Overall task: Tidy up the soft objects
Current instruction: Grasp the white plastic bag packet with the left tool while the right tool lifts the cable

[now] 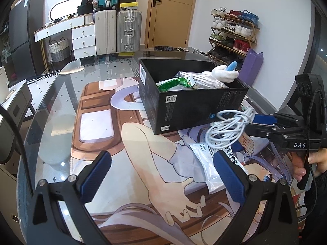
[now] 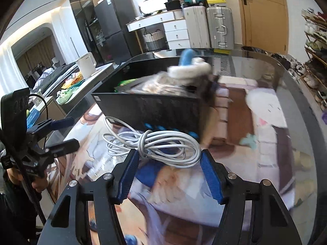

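Already half filled, the black box [image 1: 190,106] stands on the desk [image 1: 61,94] holding bags and a plush toy [image 1: 224,73]. At its five o'clock corner, the right hand-held gripper [image 2: 169,159] grasps the coiled white cable [image 2: 155,145], lifted clear. Next, I judge, it must carry the cable over the rim and let go. The left hand-held gripper [image 1: 161,175] is released, empty.

Domestic room, lived-in home — shoe rack [image 1: 235,34] loaded with sneakers at far right, suitcases [image 1: 118,32] beside a wooden door [image 1: 173,12], white drawer unit [image 1: 83,38], dark fridge [image 2: 114,26] at far left — glass-topped table [image 1: 61,106] in the foreground.
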A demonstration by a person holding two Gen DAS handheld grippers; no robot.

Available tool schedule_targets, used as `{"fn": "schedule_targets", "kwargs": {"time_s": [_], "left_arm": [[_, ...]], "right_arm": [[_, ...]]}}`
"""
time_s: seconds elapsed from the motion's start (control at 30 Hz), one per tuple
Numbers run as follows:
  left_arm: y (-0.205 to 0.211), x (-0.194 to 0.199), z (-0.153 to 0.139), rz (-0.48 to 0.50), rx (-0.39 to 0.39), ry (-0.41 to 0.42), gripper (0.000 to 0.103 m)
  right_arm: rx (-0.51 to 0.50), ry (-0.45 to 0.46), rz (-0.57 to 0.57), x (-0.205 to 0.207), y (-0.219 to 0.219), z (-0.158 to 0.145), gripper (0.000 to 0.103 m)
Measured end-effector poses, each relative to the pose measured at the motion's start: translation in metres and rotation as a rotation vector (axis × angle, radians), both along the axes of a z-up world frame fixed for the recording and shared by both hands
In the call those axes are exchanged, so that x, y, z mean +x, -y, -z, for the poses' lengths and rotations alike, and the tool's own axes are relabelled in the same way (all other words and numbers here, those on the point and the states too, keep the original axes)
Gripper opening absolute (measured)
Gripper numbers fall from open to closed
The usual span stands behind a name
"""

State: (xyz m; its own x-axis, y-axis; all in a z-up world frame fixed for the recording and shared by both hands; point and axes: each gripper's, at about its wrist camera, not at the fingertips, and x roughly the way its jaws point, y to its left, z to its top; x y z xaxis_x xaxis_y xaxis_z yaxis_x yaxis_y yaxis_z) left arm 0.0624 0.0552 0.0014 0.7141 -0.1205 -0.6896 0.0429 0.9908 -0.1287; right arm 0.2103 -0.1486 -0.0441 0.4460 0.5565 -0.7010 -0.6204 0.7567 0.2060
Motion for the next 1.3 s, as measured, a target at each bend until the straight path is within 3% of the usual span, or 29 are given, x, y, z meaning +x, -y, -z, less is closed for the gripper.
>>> {"fn": "schedule_targets", "kwargs": {"time_s": [0.33,0.67,0.8,1.07,1.17,1.3], "left_arm": [[0.012,-0.002,0.0,0.035,0.001,-0.011,0.101],[0.045,0.002,0.008,0.138,-0.011,-0.062,0.101],[0.062,0.007,0.012,0.186,-0.013,-0.095,0.101],[0.081,0.017,0.02,0.202,0.022,-0.152,0.099],[0.083,0.016,0.021,0.205,0.047,-0.152,0.096],[0.08,0.015,0.019,0.19,0.073,-0.137,0.078]], "right_arm": [[-0.012,-0.014,0.052,-0.01,0.048,0.004,0.063],[-0.053,0.002,-0.083,-0.028,0.051,0.002,0.064],[-0.07,0.015,-0.052,-0.022,0.052,0.003,0.075],[-0.062,0.037,-0.069,-0.01,0.054,-0.003,0.082],[-0.074,0.044,-0.092,-0.007,0.048,-0.005,0.082],[-0.083,0.052,-0.118,-0.004,0.04,-0.006,0.082]]}}
